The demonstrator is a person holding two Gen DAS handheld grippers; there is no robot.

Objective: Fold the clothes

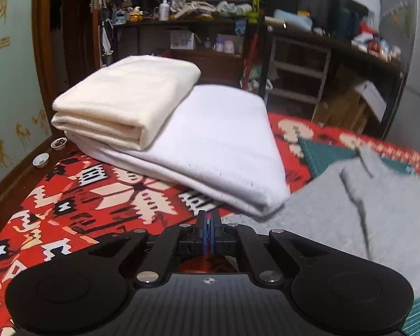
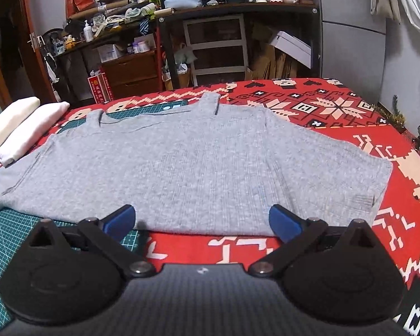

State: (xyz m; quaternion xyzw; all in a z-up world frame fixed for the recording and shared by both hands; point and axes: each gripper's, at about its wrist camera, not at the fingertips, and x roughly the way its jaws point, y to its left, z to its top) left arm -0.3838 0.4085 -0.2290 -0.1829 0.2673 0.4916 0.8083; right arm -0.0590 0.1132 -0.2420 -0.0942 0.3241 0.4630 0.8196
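Observation:
A grey ribbed top (image 2: 187,165) lies spread flat on the red patterned cloth (image 2: 336,106); it also shows in the left wrist view (image 1: 364,210) at the right. My right gripper (image 2: 200,221) is open, its blue pads (image 2: 282,219) just over the top's near hem, holding nothing. My left gripper (image 1: 209,221) is shut with nothing seen between its blue pads, just in front of a folded white garment (image 1: 218,145). A folded cream garment (image 1: 126,95) lies stacked on the white one. Both folded pieces show at the far left in the right wrist view (image 2: 22,126).
A green cutting mat (image 2: 11,224) lies under the cloth's left part. Two small bowls (image 1: 49,151) sit on the floor at the left by the wall. Cluttered shelves (image 2: 210,42) and drawers stand behind the table. A tinsel decoration (image 2: 392,117) lies at the right edge.

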